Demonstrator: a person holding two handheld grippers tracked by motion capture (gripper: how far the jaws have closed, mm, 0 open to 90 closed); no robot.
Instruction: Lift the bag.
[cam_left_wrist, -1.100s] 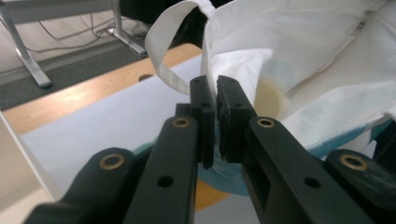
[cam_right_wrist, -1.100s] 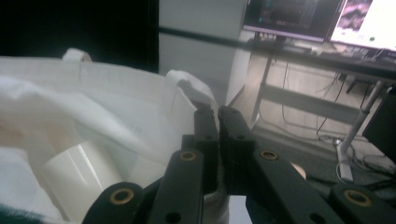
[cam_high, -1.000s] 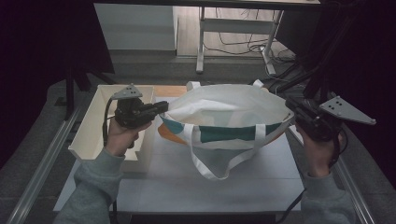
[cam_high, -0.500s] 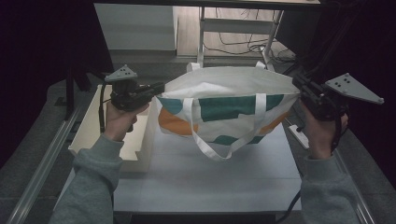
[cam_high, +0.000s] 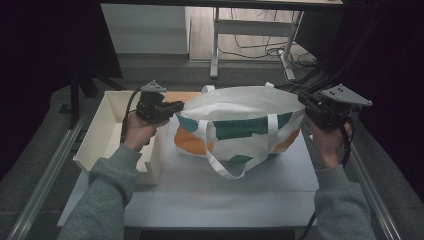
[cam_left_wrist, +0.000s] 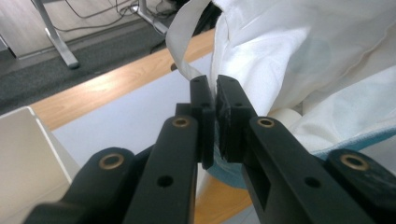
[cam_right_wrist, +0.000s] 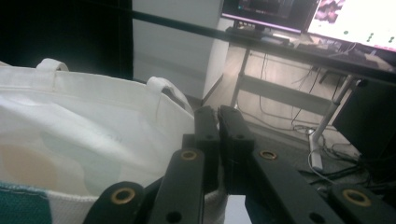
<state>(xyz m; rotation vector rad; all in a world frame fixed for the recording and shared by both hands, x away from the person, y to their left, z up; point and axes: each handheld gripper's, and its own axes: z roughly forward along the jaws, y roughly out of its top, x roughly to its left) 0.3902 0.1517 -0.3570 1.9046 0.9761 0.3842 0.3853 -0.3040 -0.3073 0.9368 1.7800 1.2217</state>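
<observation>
Two claws, left claw (cam_high: 176, 106) and right claw (cam_high: 303, 101), pinch one tote bag (cam_high: 240, 125).

No text, label, brand, number or sign can be read anywhere. The bag (cam_high: 240, 122) bears teal and orange patches but no lettering. The screens (cam_right_wrist: 308, 16) in the right gripper view glow with content too blurred to make out.
</observation>
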